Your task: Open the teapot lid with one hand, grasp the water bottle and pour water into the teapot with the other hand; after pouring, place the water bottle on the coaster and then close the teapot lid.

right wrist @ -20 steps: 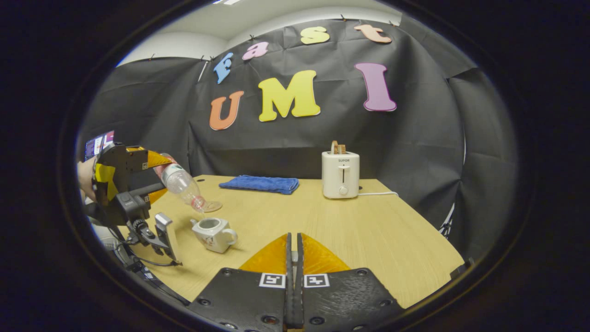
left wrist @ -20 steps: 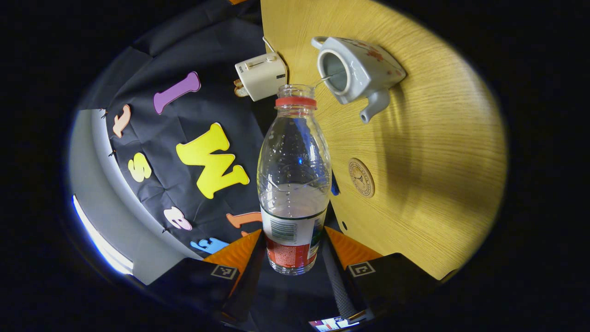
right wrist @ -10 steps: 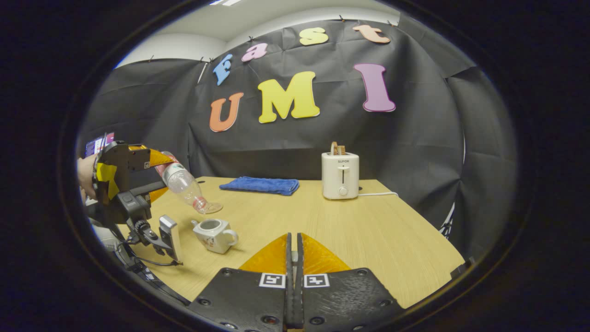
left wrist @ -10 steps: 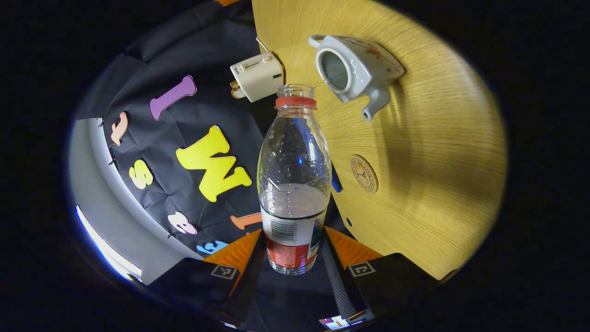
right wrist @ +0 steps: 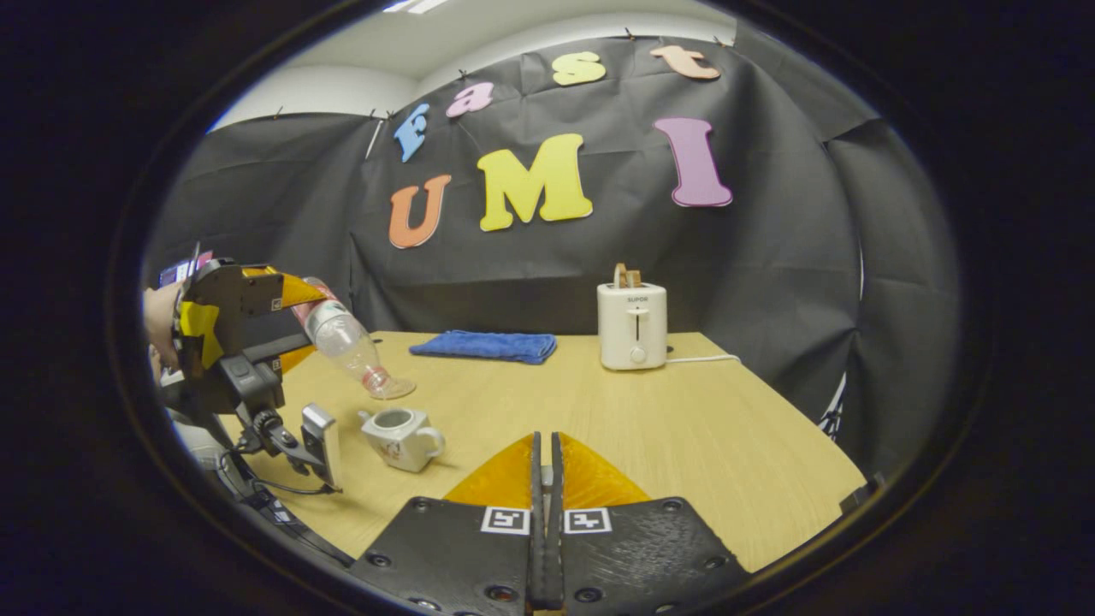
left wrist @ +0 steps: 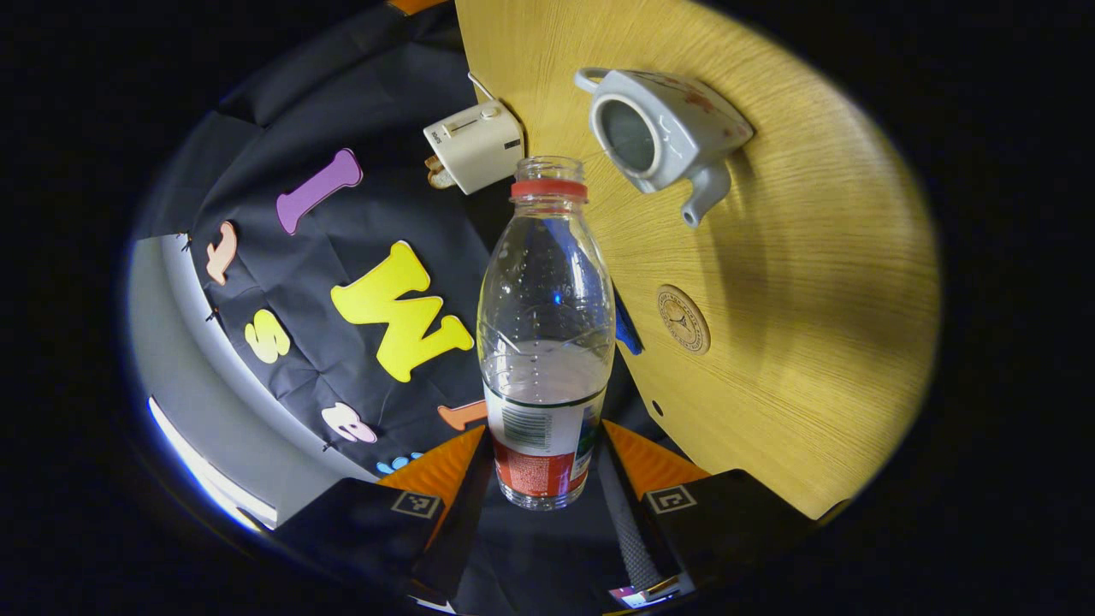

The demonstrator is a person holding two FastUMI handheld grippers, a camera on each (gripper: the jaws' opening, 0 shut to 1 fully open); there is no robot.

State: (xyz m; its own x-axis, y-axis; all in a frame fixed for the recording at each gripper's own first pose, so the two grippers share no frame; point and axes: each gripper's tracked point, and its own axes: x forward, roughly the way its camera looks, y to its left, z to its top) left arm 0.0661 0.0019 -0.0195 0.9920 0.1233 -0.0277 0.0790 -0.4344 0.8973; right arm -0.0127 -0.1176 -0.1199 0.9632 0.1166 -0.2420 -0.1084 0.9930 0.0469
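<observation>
Compared with a second ago, the thin stream of water from the bottle mouth to the teapot opening is gone and the bottle has drawn slightly away from the pot. The left gripper (left wrist: 545, 479) clamps the base of the clear plastic water bottle with a red neck ring (left wrist: 546, 325), both fingers pressing its labelled lower section; some water remains inside. In the right gripper view the bottle (right wrist: 346, 342) hangs tilted, mouth down, above and just beyond the small white ceramic teapot with red floral marks (right wrist: 400, 436), which stands lidless on the light wooden table (right wrist: 667, 428). The right gripper (right wrist: 544, 479) has its fingers drawn together with only a thin slit between; whether the lid sits in that slit cannot be told. By judgement, pouring is ending. The next move calls for righting the bottle and setting it on the round wooden coaster with a stamped emblem (left wrist: 683, 319), near the pot. Legible writing: the cream two-slot toaster (right wrist: 632, 325) carries a short brand word, too small to be sure of; the bottle label and coaster emblem are illegible
</observation>
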